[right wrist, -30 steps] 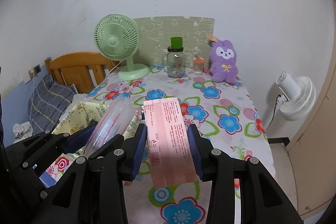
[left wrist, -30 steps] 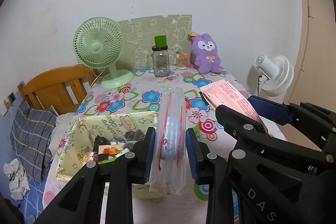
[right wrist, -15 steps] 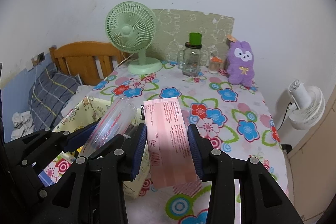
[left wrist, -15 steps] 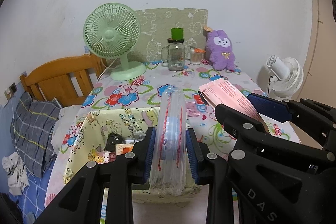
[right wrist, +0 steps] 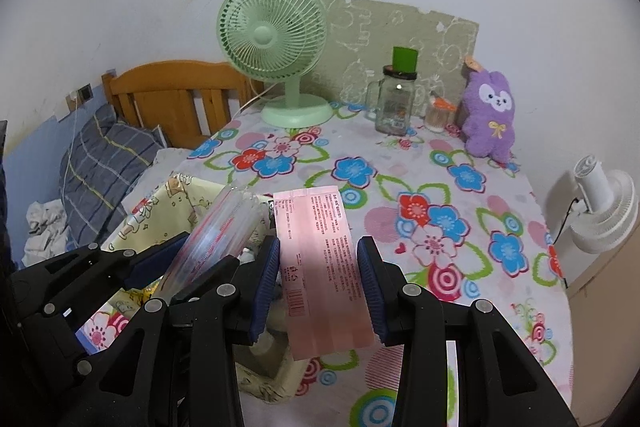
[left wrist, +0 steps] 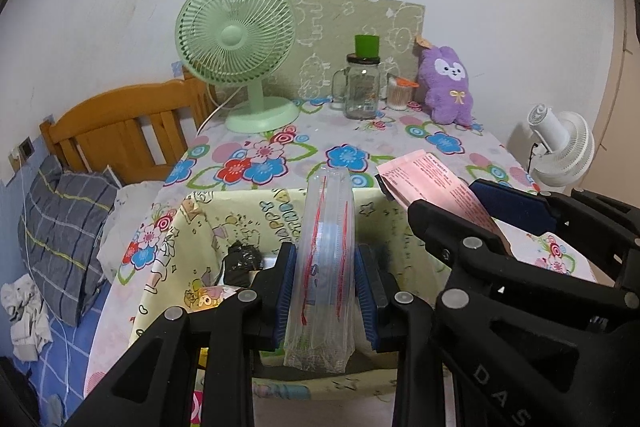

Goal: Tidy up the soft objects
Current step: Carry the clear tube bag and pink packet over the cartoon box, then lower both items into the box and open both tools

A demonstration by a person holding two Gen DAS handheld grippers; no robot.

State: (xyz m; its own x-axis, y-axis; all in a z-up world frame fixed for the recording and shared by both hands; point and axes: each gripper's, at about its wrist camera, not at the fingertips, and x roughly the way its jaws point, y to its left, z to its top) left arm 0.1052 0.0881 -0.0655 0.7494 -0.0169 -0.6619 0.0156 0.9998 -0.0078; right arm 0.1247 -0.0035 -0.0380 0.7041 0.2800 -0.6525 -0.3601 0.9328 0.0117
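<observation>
My left gripper (left wrist: 326,287) is shut on a clear plastic packet with red stripes (left wrist: 326,267), held upright over the yellow fabric storage box (left wrist: 192,239). My right gripper (right wrist: 318,283) is shut on a flat pink packet with printed text (right wrist: 320,267); it hovers at the box's right edge, over the flowered tablecloth (right wrist: 460,219). In the left wrist view the pink packet (left wrist: 432,183) and the right gripper's blue pad (left wrist: 512,205) show at the right. The clear packet (right wrist: 216,231) appears left of the pink one in the right wrist view. A black bundle (left wrist: 240,259) lies inside the box.
At the table's far side stand a green fan (left wrist: 240,47), a glass jar with a green lid (left wrist: 362,83), a small orange-lidded jar (left wrist: 400,93) and a purple plush bunny (left wrist: 448,87). A white fan (left wrist: 560,147) stands right of the table. A wooden bed frame (left wrist: 120,123) with a plaid pillow (left wrist: 60,227) lies left.
Both grippers have moved forward and a little down toward the table, each keeping its packet. The yellow box has come closer beneath the left gripper, and the fan, jar and plush look nearer.
</observation>
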